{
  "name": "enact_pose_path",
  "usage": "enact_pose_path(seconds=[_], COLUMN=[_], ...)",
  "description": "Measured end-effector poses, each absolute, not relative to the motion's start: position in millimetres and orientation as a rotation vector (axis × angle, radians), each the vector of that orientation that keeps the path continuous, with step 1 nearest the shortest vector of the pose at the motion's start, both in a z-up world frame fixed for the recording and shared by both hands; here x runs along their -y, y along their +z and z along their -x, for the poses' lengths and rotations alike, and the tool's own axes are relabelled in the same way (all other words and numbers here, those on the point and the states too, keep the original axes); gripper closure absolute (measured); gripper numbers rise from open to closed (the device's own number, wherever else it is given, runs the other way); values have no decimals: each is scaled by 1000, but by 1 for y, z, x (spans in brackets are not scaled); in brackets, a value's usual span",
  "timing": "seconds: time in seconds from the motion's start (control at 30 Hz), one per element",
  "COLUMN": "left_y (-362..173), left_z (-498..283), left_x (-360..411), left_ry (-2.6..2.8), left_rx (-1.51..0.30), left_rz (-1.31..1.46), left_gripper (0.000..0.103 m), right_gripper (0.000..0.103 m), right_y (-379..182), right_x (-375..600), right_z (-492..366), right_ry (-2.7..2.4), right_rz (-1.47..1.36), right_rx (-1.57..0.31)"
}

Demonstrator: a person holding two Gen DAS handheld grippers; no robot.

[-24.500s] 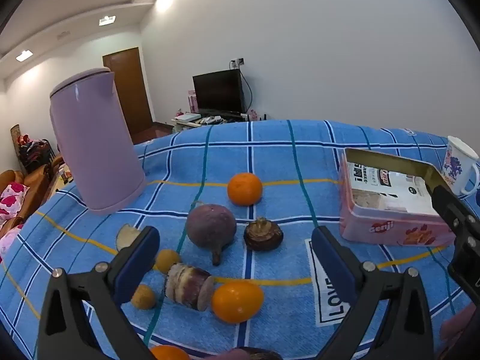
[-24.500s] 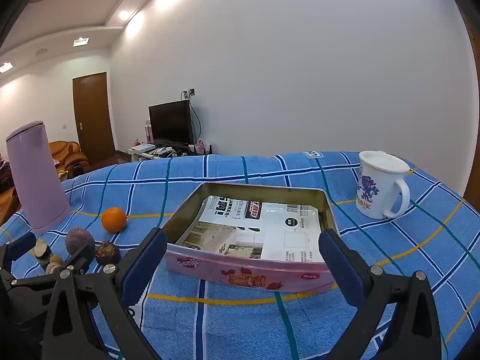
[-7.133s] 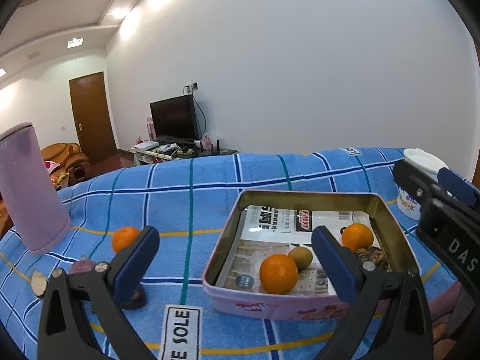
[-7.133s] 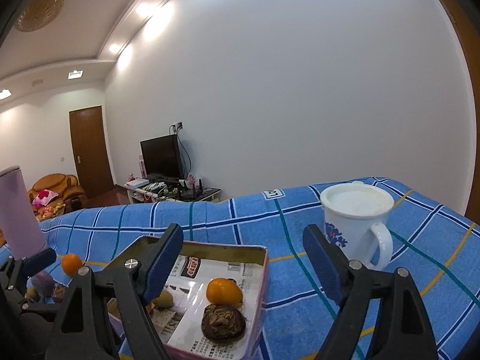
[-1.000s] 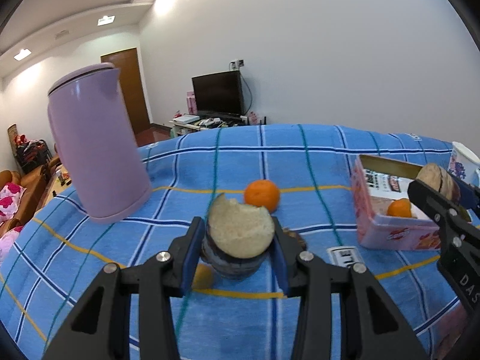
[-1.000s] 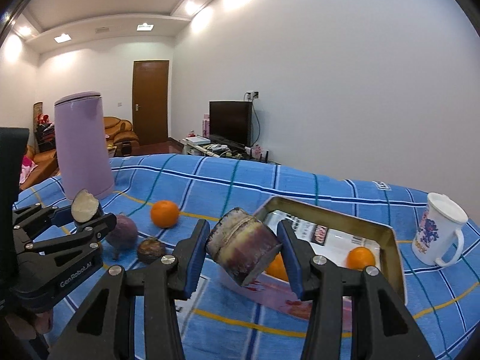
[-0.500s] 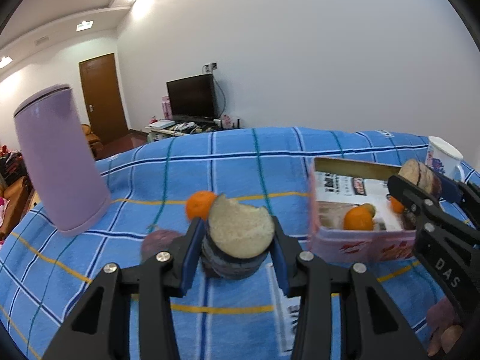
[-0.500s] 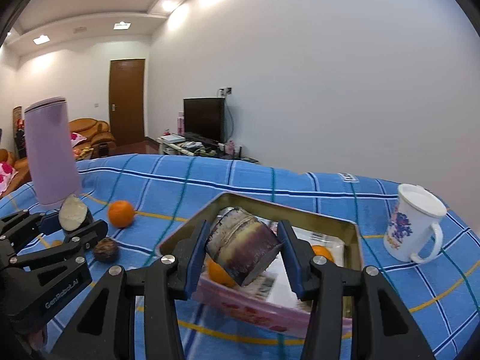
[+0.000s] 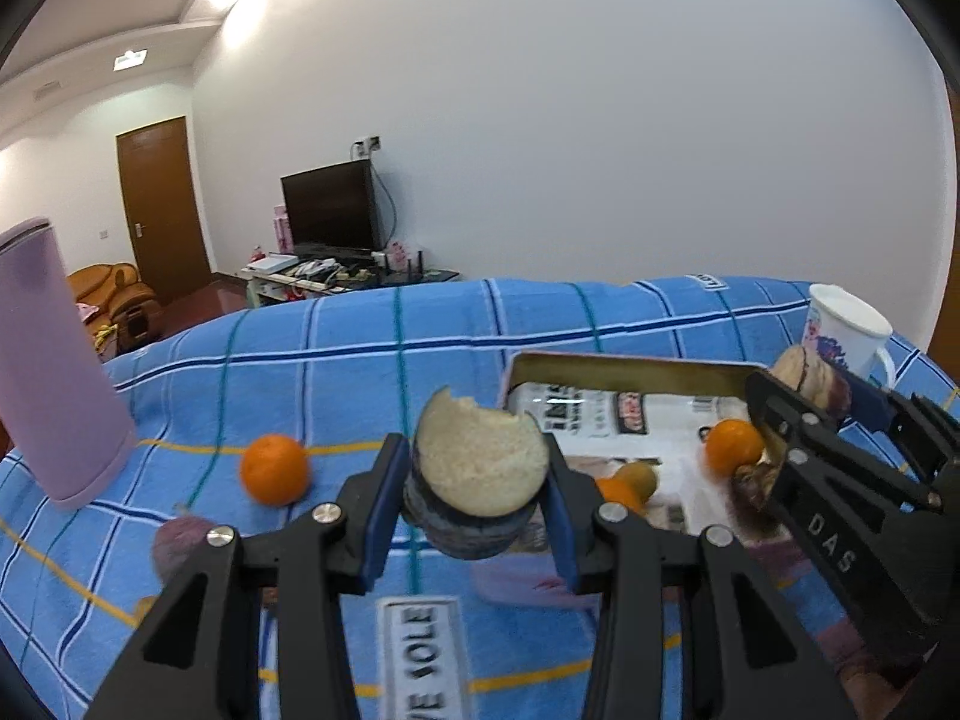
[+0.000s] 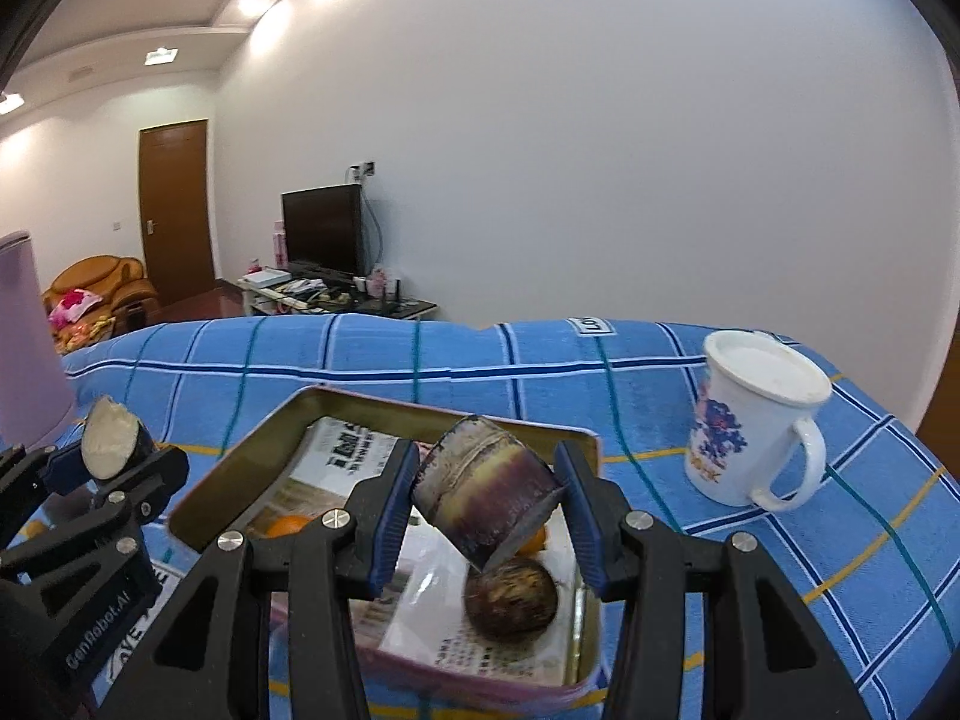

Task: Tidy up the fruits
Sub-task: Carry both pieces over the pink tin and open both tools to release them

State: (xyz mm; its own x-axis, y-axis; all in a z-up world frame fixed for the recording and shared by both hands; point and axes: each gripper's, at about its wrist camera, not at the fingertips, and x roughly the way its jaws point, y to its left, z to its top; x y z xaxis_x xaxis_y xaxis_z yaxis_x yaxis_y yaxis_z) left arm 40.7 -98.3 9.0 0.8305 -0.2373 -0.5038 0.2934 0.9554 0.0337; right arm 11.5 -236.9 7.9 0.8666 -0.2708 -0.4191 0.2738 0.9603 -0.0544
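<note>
White walls, a brown door [image 9: 159, 210], a dark television [image 9: 331, 204] on a low stand, recessed ceiling lights.

Two sugarcane pieces show: one with a pale cut face [image 9: 480, 468] and one purple and tilted [image 10: 486, 489]. Three oranges can be counted: one on the cloth [image 9: 274, 469] and two in the tin [image 9: 733, 447] [image 9: 618, 495]. There is one tin [image 10: 252, 450], one brown round fruit [image 10: 510, 600], one small greenish-brown fruit [image 9: 637, 477], one purple fruit on the cloth [image 9: 180, 543], one white mug [image 10: 750, 426], one lilac kettle [image 9: 54, 372], and two grippers [image 9: 474, 516] [image 10: 486, 516].
</note>
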Motion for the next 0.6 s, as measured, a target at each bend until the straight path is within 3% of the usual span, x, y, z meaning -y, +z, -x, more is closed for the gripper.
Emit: enact_pose_path(seconds=[0.33, 0.6], left_y=[20, 3], left_z=[-50, -64], left_x=[136, 147], left_ry=[-324, -352], left_rx=[-452, -518], left_rz=[-143, -129], left_gripper=[63, 63], right_gripper=[54, 54], right_y=[7, 4], right_x=[255, 272], right_z=[-21, -31], right_ry=[-323, -297], right_rz=[-8, -93], right_rx=[-452, -498])
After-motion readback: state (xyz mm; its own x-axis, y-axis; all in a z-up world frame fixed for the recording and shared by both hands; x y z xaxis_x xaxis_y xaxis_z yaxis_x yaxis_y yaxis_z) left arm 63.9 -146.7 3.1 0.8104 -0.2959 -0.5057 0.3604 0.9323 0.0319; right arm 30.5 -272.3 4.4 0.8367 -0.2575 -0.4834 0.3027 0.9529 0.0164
